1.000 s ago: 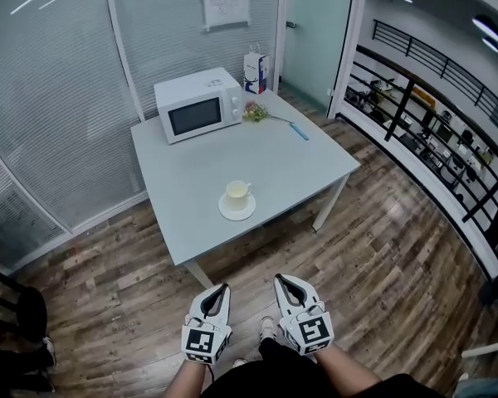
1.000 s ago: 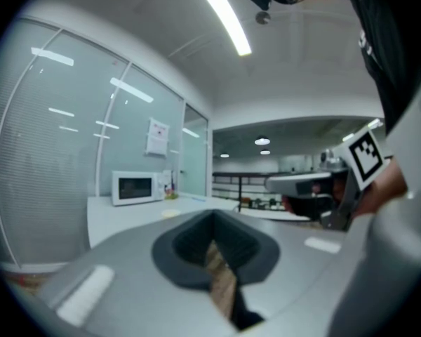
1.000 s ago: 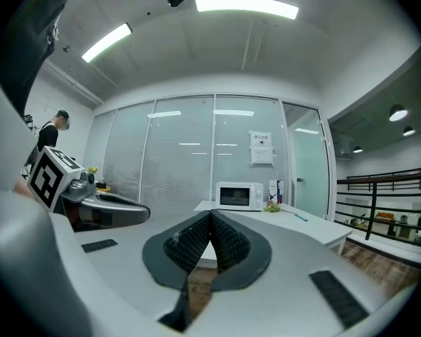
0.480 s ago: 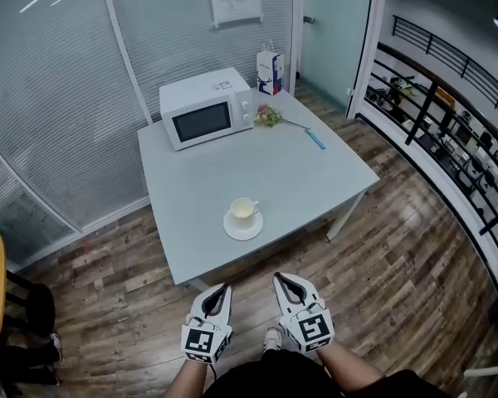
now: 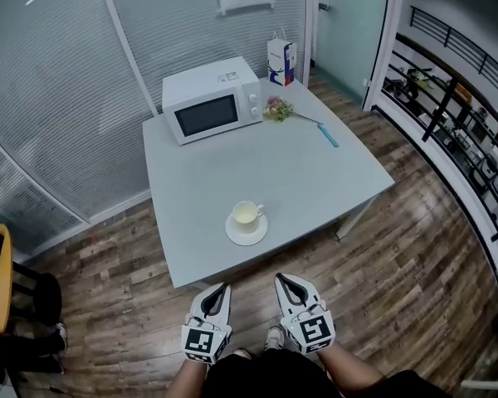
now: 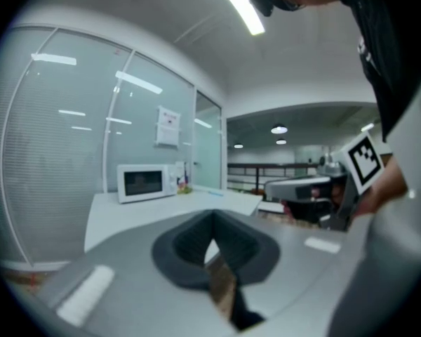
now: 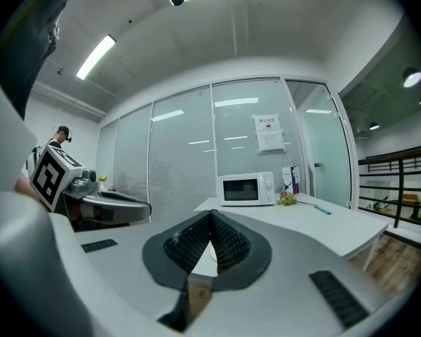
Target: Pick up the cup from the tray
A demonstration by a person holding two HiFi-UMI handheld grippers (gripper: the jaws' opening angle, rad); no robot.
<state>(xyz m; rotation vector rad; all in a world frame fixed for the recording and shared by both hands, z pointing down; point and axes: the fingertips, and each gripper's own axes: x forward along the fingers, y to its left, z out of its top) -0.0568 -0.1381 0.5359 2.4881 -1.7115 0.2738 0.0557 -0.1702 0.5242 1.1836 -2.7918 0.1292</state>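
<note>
Our left gripper (image 5: 222,288) and right gripper (image 5: 280,279) are closed, empty. The cup (image 5: 246,213) stands on its tray (image 5: 235,234), well apart.

grey table (image 5: 315,177) | holds: microwave (image 5: 213,99), paper bag (image 5: 281,61), flowers (image 5: 275,109), pen (image 5: 327,135), saucer (image 5: 247,240)

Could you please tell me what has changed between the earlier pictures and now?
The person has stepped nearer the table: in the head view it and the cup on its saucer now sit lower, closer to the left tongs and right tongs. Nothing was grasped or released. Both tongs stay shut and empty, low before the body; cup, saucer and microwave have not shifted on the table.
</note>
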